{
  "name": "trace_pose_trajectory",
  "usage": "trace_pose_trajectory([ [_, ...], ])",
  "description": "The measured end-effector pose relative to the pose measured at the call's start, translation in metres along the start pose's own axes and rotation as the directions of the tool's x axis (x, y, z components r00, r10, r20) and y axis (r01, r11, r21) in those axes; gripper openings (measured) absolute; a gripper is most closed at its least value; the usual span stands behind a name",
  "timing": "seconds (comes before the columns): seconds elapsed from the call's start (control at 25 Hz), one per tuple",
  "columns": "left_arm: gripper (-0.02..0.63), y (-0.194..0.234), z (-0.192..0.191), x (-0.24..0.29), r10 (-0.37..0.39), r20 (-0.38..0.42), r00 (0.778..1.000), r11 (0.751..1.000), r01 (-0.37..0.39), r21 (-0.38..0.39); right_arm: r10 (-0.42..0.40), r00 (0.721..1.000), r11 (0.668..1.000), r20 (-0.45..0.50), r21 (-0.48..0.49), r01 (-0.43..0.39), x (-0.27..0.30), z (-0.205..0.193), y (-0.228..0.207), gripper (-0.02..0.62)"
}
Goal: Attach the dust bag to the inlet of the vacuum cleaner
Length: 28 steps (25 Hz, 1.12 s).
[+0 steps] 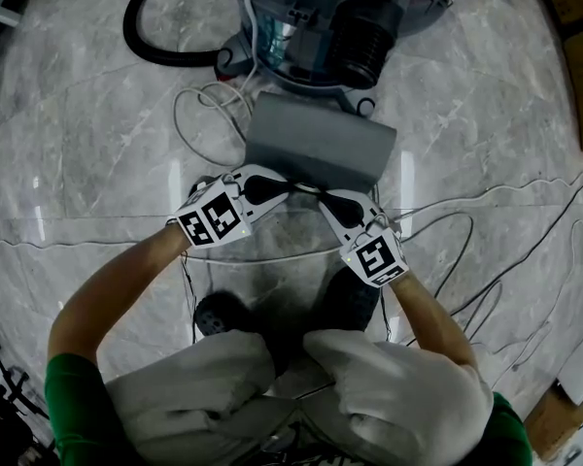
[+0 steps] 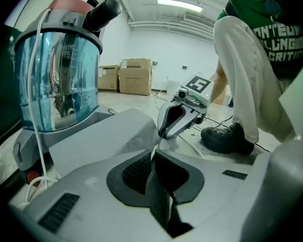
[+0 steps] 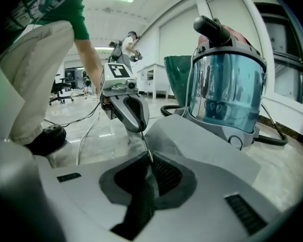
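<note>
A grey dust bag (image 1: 321, 144) lies flat on the marble floor just in front of the vacuum cleaner (image 1: 321, 17), which has a clear blue bin (image 2: 55, 79) and a red top. My left gripper (image 1: 284, 185) and my right gripper (image 1: 311, 193) meet tip to tip at the bag's near edge. Each is shut on that thin edge. In the left gripper view the bag (image 2: 91, 140) spreads beyond my left gripper (image 2: 154, 160), and the right gripper (image 2: 162, 134) faces it. The right gripper view mirrors this: right gripper (image 3: 149, 160), left gripper (image 3: 141, 130), bag (image 3: 202, 145), vacuum cleaner (image 3: 227, 95).
A black hose (image 1: 141, 37) curls left of the vacuum and a white cable (image 1: 199, 105) loops beside the bag. Thin cables (image 1: 486, 231) trail over the floor at right. Cardboard boxes (image 2: 134, 77) stand far back. My shoe (image 2: 224, 137) rests close behind the grippers.
</note>
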<state>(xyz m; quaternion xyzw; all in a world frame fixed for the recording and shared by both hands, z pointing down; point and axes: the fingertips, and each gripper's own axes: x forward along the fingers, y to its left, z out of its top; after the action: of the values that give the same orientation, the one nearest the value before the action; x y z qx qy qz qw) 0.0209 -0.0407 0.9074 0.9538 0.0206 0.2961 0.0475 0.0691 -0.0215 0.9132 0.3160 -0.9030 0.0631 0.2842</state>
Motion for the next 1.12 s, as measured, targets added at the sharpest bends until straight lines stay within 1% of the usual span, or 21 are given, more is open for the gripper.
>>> trace_pose_trajectory([
  [0.2, 0.011, -0.003, 0.002, 0.010, -0.033, 0.012, 0.999, 0.999, 0.032, 0.020, 0.009, 1.000, 1.000, 0.007, 0.010, -0.009, 0.001, -0.001, -0.001, 0.037],
  [0.4, 0.011, -0.004, 0.001, 0.017, -0.046, -0.021, 0.999, 0.994, 0.048, 0.099, 0.022, 1.000, 1.000, 0.009, 0.007, -0.022, 0.000, 0.006, -0.005, 0.037],
  [0.48, 0.011, -0.004, 0.000, 0.021, -0.052, -0.031, 0.998, 0.992, 0.055, 0.114, 0.029, 1.000, 1.000, 0.012, 0.009, -0.029, 0.001, 0.006, -0.006, 0.037],
  [0.64, 0.011, -0.002, 0.001, 0.022, -0.057, -0.022, 0.998, 0.993, 0.058, 0.105, 0.038, 0.999, 0.999, 0.029, 0.036, -0.039, 0.001, 0.007, -0.008, 0.037],
  [0.8, 0.011, -0.001, 0.001, 0.022, -0.063, -0.012, 0.998, 0.994, 0.063, 0.091, 0.065, 0.996, 0.995, 0.054, 0.072, -0.068, 0.002, 0.006, -0.010, 0.037],
  [0.96, 0.011, 0.000, 0.002, 0.023, -0.064, -0.017, 0.998, 0.992, 0.066, 0.106, 0.083, 0.995, 0.992, 0.064, 0.087, -0.088, 0.002, 0.006, -0.011, 0.037],
  [1.12, 0.011, 0.000, 0.002, 0.023, -0.056, -0.029, 0.998, 0.989, 0.060, 0.138, 0.089, 0.994, 0.993, 0.068, 0.077, -0.094, 0.002, 0.006, -0.011, 0.037],
])
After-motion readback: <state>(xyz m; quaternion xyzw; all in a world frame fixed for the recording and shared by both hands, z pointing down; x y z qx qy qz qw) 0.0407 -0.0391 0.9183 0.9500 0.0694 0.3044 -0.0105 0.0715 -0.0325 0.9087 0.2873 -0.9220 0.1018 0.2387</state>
